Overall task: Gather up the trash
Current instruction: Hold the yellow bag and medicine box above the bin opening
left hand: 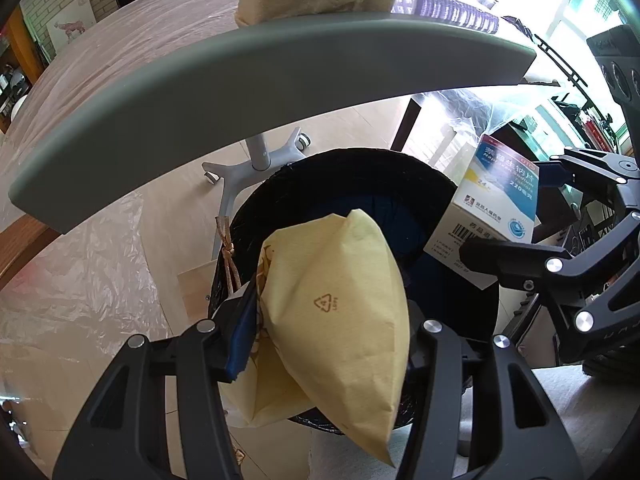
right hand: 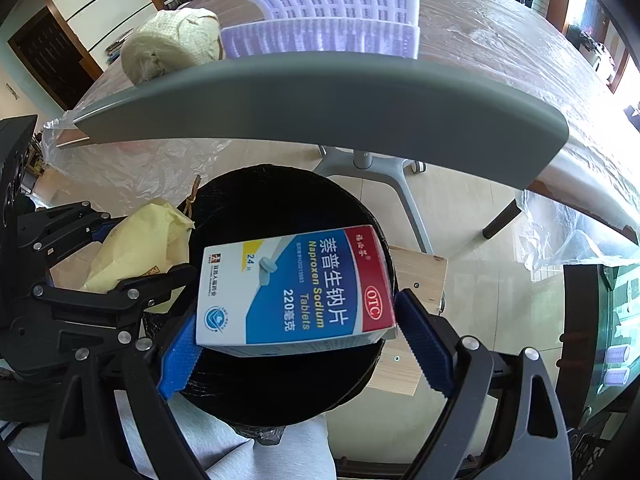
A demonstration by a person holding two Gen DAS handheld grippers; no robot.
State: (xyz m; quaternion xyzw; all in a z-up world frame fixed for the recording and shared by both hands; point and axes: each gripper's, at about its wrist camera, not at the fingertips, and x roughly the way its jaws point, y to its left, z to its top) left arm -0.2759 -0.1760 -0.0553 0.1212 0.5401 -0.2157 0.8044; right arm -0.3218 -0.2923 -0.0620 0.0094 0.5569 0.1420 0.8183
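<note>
My left gripper is shut on a pale yellow paper wrapper, which hangs over the near rim of a round black bin. My right gripper is shut on a blue, white and red medicine box, with its blue pads on the box's two ends. It holds the box flat above the bin's dark opening. In the left wrist view the box appears at the right. The right wrist view shows the wrapper at the left edge of the bin. I cannot see what lies inside the bin.
A grey tabletop edge overhangs the bin from behind. On it sit a crumpled beige wad and purple hair rollers. A wheeled stand base is behind the bin, a wooden board under it, and plastic sheeting around it.
</note>
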